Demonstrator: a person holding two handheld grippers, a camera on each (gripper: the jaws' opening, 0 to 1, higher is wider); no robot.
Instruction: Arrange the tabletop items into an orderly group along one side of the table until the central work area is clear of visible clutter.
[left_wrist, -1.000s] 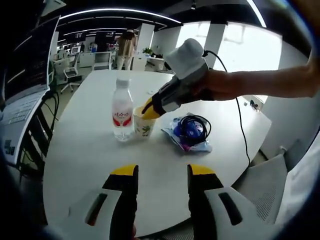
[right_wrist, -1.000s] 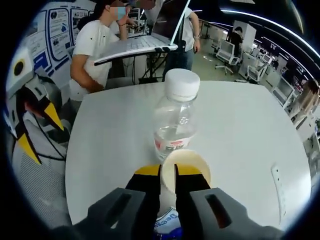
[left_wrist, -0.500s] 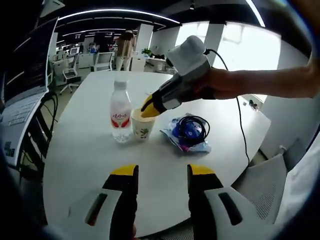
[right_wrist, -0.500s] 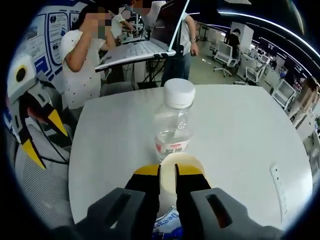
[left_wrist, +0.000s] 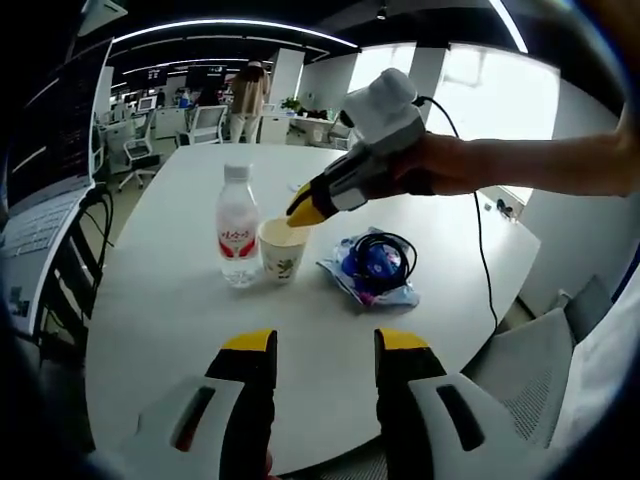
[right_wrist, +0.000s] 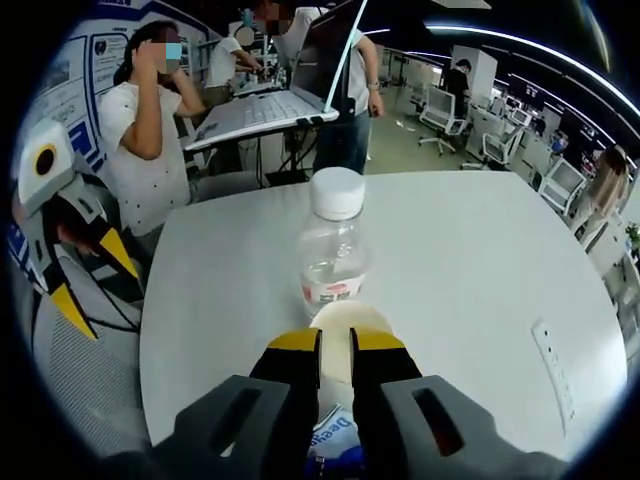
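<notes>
A: How far along is the tidying?

B: Partly, I judge. The water bottle (left_wrist: 237, 227) and paper cup (left_wrist: 281, 248) stand touching, and the blue packet (left_wrist: 369, 271) with a coiled black cable (left_wrist: 384, 250) on it lies just beside them, but all sit near the worktop's (left_wrist: 170, 300) middle, not along an edge.

A: And the grippers?

B: The right gripper (left_wrist: 303, 208) hangs just above the cup's rim, jaws nearly pressed together; whether they pinch the rim, I cannot tell. In the right gripper view the cup (right_wrist: 338, 318) sits right at the right gripper's tips, the bottle beyond it. The left gripper (left_wrist: 317, 344) is spread wide, holding nothing, well apart from the group, toward the near edge.
</notes>
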